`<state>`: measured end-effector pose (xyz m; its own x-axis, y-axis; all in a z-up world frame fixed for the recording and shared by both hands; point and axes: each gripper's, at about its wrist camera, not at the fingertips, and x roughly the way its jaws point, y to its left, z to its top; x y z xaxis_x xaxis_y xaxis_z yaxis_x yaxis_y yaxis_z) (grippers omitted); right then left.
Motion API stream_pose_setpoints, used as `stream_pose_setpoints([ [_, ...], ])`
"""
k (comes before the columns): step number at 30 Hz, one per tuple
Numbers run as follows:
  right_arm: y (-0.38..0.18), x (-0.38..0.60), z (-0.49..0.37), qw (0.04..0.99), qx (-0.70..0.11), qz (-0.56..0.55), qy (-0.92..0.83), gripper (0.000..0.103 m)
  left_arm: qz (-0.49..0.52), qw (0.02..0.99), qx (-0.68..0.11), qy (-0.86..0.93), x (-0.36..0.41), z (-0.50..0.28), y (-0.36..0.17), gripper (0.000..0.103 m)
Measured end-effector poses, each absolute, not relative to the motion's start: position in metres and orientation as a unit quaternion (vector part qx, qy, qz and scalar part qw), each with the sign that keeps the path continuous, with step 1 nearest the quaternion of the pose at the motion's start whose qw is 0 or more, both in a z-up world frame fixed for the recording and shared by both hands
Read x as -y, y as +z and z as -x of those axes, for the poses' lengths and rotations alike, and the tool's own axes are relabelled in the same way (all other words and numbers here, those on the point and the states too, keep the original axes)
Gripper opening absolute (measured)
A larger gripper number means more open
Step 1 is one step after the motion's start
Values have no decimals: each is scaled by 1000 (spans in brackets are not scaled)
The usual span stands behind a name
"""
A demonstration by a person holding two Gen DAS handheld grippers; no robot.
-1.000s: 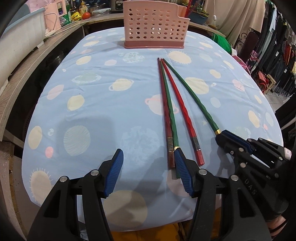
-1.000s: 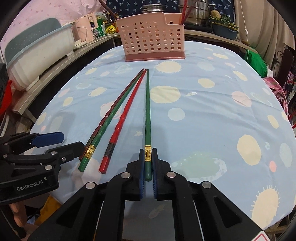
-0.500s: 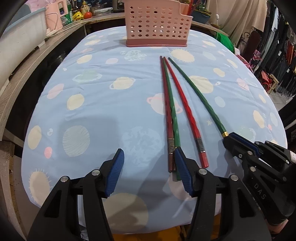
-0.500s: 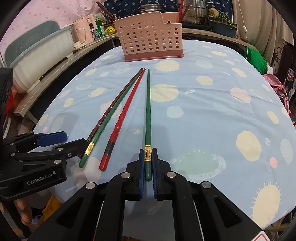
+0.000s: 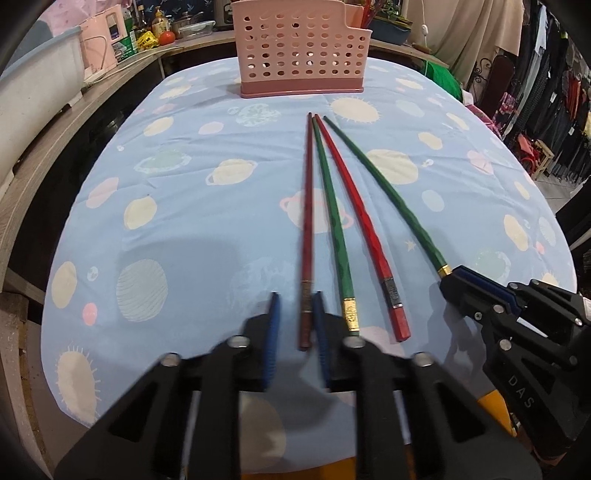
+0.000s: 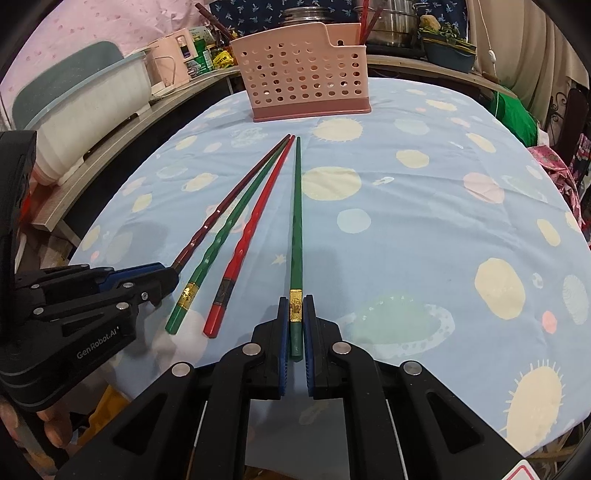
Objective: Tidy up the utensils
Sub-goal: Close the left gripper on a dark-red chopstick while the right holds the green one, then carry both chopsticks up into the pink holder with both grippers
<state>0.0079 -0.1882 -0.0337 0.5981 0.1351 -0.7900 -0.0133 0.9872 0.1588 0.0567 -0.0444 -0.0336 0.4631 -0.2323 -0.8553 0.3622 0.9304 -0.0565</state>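
Observation:
Several long chopsticks lie fanned on the blue planet-print tablecloth (image 5: 184,229), tips toward a pink perforated utensil basket (image 5: 301,48) at the far edge. My left gripper (image 5: 295,325) has its jaws narrowed around the handle of the dark red chopstick (image 5: 306,221), with small gaps still showing and the fingers motion-blurred. My right gripper (image 6: 296,325) is shut on the handle of the rightmost green chopstick (image 6: 296,221), which still rests on the cloth. Another green chopstick (image 5: 332,221) and a bright red chopstick (image 5: 358,214) lie between them.
A shelf on the left holds a white tub (image 6: 85,103), a pink jug (image 6: 170,62) and bottles. Pots (image 6: 399,18) stand behind the basket (image 6: 306,81). Clothes (image 5: 554,92) hang at the right. The near table edge lies just under both grippers.
My left gripper has shifted right and its jaws have closed in from wide open around the dark red chopstick's handle. My right gripper has kept its hold on the green chopstick.

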Motion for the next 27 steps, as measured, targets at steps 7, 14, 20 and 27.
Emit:
stream_pose_setpoints([
  [7, -3, 197, -1, 902, -420, -88, 43, 7, -44, 849, -494, -183, 38, -56, -21, 7],
  [14, 50, 217, -4, 920, -373, -111, 32, 7, -16, 862, -469, -188, 27, -64, 22, 7],
  [20, 95, 238, -19, 934, -332, -125, 28, 7, -7, 885, -425, -188, 22, -82, 73, 7],
  [27, 139, 254, -48, 951, -280, -125, 26, 7, 0, 908, -377, -184, 23, -115, 126, 7],
])
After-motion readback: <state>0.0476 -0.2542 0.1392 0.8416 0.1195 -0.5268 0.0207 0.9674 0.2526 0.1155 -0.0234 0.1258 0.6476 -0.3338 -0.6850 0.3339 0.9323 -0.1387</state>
